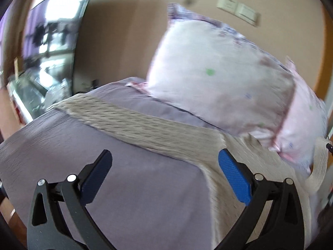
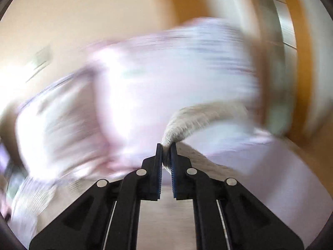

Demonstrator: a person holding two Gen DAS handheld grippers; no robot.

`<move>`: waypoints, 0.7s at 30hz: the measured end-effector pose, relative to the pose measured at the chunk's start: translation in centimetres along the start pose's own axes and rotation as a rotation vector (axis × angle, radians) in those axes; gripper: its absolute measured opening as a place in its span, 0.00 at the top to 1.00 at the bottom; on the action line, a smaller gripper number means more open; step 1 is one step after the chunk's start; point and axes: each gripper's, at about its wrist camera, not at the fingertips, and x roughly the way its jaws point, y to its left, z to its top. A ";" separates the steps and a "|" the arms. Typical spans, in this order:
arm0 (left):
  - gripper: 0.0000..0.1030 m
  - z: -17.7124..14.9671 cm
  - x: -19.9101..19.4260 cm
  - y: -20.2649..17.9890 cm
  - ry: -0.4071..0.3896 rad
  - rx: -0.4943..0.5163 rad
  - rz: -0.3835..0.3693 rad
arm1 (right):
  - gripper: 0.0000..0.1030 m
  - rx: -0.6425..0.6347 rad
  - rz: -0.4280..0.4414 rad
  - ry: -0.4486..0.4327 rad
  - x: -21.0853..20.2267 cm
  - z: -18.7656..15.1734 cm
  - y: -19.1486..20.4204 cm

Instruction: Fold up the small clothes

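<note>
A bed covered in a lilac sheet (image 1: 62,145) fills the left wrist view, its near corner dropping away at the lower left, where a strip of brown floor shows. A wide stretch of bare sheet lies open in front of the left hand-held gripper (image 1: 164,166).

One beige ribbed knit garment (image 1: 145,125) lies on the sheet as a long band that runs from the far left edge of the bed toward the right, then turns down along the right side. One pale pink patterned pillow (image 1: 218,73) leans against the tan wall behind it, its lower edge just beside the garment.

The left hand-held gripper hovers low over the sheet with its two blue-padded fingers (image 1: 235,179) spread wide apart and nothing between them. The right finger sits over the garment's bend; whether it touches the cloth cannot be told.

The right wrist view is heavily blurred. The right hand-held gripper (image 2: 166,145) has its two fingers pressed together on a bunched end of the garment (image 2: 197,116), lifted clear of the bed, with the pillow (image 2: 145,73) close behind.
</note>
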 end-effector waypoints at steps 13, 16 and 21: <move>0.14 3.0 5.7 9.5 0.233 -0.429 0.034 | 0.29 -0.293 0.311 0.251 2.9 -9.6 14.5; 0.14 3.8 6.3 11.1 0.241 -0.495 0.084 | 0.29 -0.244 0.270 0.252 2.4 -9.5 11.7; 0.14 5.2 8.0 14.2 0.230 -0.615 0.168 | 0.29 -0.163 0.242 0.285 1.9 -10.3 8.8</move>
